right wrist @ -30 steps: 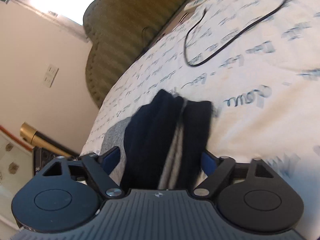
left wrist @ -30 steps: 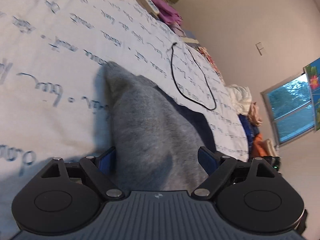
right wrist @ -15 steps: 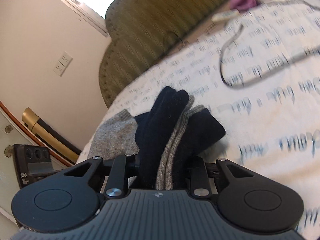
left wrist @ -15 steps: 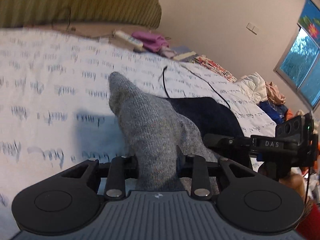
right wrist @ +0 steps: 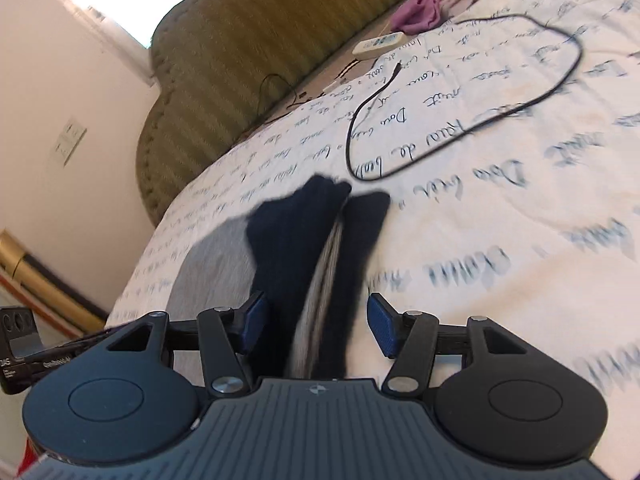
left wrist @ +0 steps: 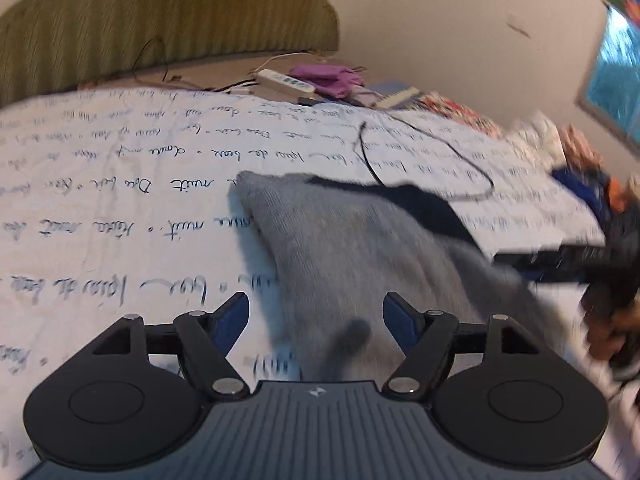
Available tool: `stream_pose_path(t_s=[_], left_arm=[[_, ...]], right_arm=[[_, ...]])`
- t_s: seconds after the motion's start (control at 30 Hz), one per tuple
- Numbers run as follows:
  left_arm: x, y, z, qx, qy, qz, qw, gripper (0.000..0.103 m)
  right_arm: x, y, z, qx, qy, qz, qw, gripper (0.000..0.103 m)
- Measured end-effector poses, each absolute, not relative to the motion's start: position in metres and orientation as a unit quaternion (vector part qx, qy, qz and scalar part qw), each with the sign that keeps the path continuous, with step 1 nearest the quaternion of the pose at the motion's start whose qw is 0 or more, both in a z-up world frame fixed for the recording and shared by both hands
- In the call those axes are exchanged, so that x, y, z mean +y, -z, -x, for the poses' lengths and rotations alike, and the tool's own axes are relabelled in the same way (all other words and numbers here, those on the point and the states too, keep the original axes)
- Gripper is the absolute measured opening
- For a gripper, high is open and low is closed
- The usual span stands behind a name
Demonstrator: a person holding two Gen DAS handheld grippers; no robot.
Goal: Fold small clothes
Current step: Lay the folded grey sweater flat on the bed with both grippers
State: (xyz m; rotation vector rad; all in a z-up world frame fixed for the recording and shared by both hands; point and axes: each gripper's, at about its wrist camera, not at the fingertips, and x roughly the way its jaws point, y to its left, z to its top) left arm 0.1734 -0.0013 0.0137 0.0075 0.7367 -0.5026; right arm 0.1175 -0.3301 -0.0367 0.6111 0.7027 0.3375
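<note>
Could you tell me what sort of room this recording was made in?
Most likely a bedroom: a bedsheet printed with handwriting, a padded olive headboard, and heaped clothes by the window.

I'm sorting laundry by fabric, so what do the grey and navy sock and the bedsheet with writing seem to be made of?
The sock looks like a soft knit, perhaps wool or a cotton blend: fine ribbed loops and a fuzzy matte surface, with a dark navy toe and heel in the right wrist view. The bedsheet looks like smooth woven cotton, matte, with printed blue script; motion blur leaves the weave unclear.
</note>
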Motion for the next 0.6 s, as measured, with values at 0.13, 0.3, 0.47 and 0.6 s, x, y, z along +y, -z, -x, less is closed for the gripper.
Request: stream_pose_path(t_s=[0.13,0.3,0.47,0.6], left_arm=[[-0.012,-0.010,-0.108,0.306,0.253,-0.129,0.909,0.082],[-0.035,0.003,-0.059,0.262,0.259,-0.235,0.900,0.083],[-0.045,0.018,-0.063,0.275,0.222,-0.251,0.901,0.083],[-0.024,0.008,-0.068,0.270,0.195,-0.200,0.921,0.084]], right_arm=[[-0.320,0.027,-0.072,0.344,-0.217,-0.276,0.871,0.058],[-0.298,0.037,-0.056,0.373,-0.187,-0.243,0.876,0.048],[-0.293,0.051,-0.056,0.382,-0.164,-0.268,0.869,0.021],[-0.290,0.050,-0.054,0.378,-0.157,-0.277,0.869,0.018]])
